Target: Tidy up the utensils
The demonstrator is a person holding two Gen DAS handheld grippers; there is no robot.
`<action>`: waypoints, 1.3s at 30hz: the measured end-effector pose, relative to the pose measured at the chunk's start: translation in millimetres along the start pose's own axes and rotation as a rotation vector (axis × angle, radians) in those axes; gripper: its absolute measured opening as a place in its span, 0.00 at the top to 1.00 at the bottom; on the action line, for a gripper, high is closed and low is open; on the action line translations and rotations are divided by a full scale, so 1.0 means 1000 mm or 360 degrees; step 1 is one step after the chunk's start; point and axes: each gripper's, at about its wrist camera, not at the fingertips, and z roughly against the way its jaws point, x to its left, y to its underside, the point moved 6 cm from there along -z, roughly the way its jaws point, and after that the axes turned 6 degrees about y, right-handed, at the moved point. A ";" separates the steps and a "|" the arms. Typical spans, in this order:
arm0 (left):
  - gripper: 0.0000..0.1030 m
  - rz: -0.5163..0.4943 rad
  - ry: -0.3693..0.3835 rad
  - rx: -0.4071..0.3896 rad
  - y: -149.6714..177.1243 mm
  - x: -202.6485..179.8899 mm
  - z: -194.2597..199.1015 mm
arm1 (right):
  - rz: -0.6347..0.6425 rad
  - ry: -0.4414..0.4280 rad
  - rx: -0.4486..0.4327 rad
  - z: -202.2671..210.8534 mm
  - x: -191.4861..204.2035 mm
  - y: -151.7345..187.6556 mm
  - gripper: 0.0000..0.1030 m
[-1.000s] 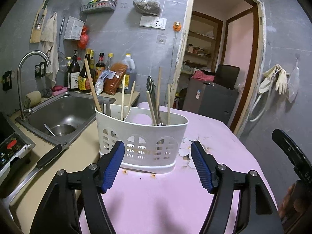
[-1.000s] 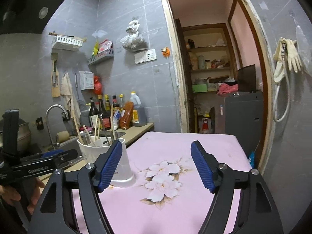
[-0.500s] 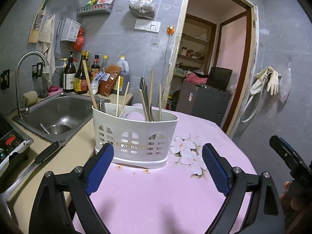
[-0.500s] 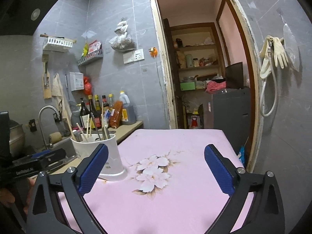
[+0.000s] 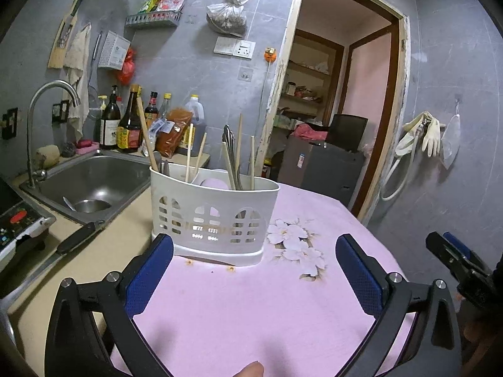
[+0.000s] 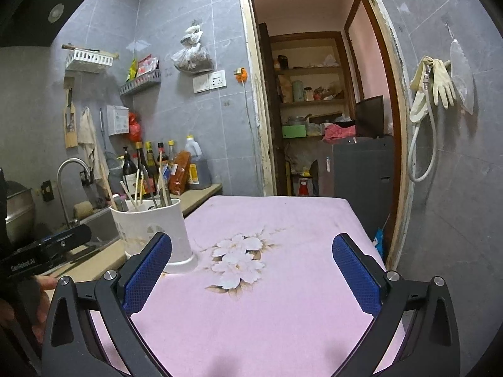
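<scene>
A white slotted utensil holder [image 5: 213, 216] stands on the pink flowered tablecloth [image 5: 251, 308], near its left edge. It holds wooden chopsticks [image 5: 188, 154] on its left side and metal utensils with more chopsticks [image 5: 231, 154] on its right. My left gripper [image 5: 254, 270] is open and empty, a short way in front of the holder. My right gripper [image 6: 251, 270] is open and empty over the cloth, with the holder [image 6: 151, 229] to its left. The right gripper also shows at the right edge of the left wrist view [image 5: 456, 264].
A steel sink [image 5: 91, 182] with a tap [image 5: 47, 110] lies left of the table, a knife [image 5: 75, 235] on the counter beside it. Sauce bottles [image 5: 125, 122] stand at the wall. A doorway [image 6: 314, 110] with a dark cabinet [image 6: 361, 169] is behind the table.
Both grippers have opened wider and pulled back from the holder. The holder and its utensils have not moved.
</scene>
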 end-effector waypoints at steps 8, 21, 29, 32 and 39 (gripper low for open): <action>0.02 -0.0083 -0.0120 -0.0007 0.013 0.000 0.009 | 0.0052 0.0062 -0.0007 0.013 0.001 0.006 0.00; 0.02 -0.0087 -0.0234 -0.0038 0.039 0.007 0.026 | 0.0071 0.0087 -0.0043 0.033 0.005 0.024 0.00; 0.02 -0.0092 -0.0274 -0.0019 0.058 0.010 0.031 | 0.0096 0.0133 -0.0090 0.041 0.010 0.039 0.00; 0.02 -0.0079 -0.0283 -0.0022 0.060 0.011 0.034 | 0.0114 0.0157 -0.0085 0.043 0.011 0.041 0.00; 0.02 -0.0080 -0.0344 -0.0040 0.060 0.015 0.039 | 0.0143 0.0199 -0.0072 0.044 0.017 0.047 0.00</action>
